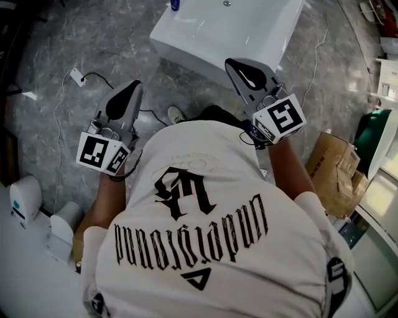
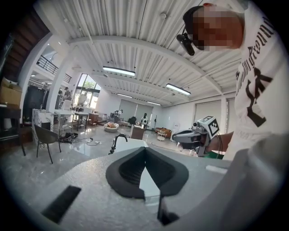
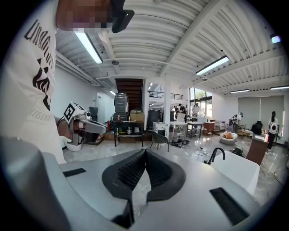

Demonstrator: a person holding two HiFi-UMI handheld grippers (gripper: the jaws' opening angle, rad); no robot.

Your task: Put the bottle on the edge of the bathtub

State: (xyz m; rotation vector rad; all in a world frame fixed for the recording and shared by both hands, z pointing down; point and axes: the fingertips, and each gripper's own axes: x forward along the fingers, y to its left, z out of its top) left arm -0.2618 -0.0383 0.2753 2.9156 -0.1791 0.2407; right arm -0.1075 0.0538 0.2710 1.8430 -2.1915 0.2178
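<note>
The white bathtub (image 1: 261, 37) stands on the grey marble floor ahead of the person, with a black tap (image 3: 216, 154) on its rim. A small blue thing (image 1: 175, 4), perhaps the bottle, shows at the tub's far edge and is cut off by the frame. My left gripper (image 1: 135, 84) is held up in the air short of the tub, shut and empty. My right gripper (image 1: 231, 62) hovers over the tub's near corner, also shut with nothing between its pads. In the left gripper view the tub (image 2: 132, 145) lies beyond the closed jaws.
A cardboard box (image 1: 336, 171) sits on the floor at the right, beside green and white furniture. White appliances (image 1: 25, 199) stand at the left, and a cable with a plug (image 1: 78, 76) lies on the floor. The person's shoe (image 1: 176, 114) is near the tub. A chair (image 3: 158, 137) and tables stand farther off.
</note>
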